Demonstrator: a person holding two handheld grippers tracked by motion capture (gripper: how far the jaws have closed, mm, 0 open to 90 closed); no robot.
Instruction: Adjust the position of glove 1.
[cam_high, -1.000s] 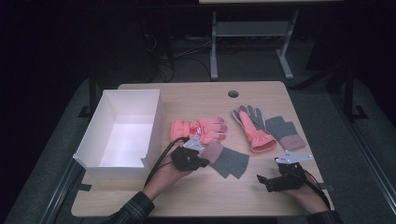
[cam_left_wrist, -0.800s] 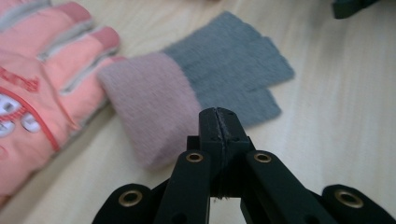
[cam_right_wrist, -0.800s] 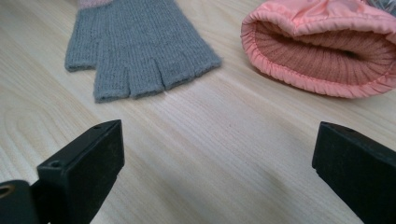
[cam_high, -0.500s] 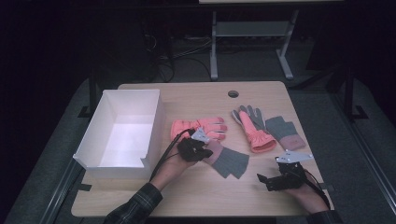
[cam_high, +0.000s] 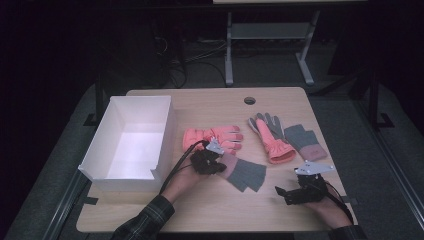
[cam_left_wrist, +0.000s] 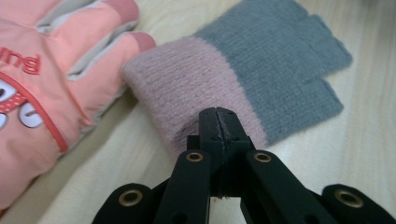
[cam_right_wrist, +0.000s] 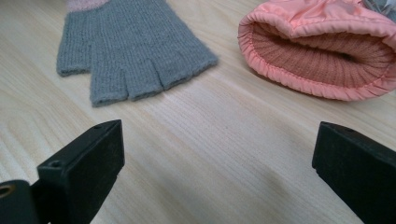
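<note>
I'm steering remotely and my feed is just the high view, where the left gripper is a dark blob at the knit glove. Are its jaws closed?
Observer: Yes. In the left gripper view the left gripper has its jaws pressed together at the pink cuff of the grey knit fingerless glove; whether they pinch the fabric, I cannot tell.
Operator: And the right one?
Observer: The right gripper stands wide open above bare wooden table.
Operator: What lies ahead of it?
Observer: The open cuff of an orange ski glove, its ribbed lining facing the camera.
</note>
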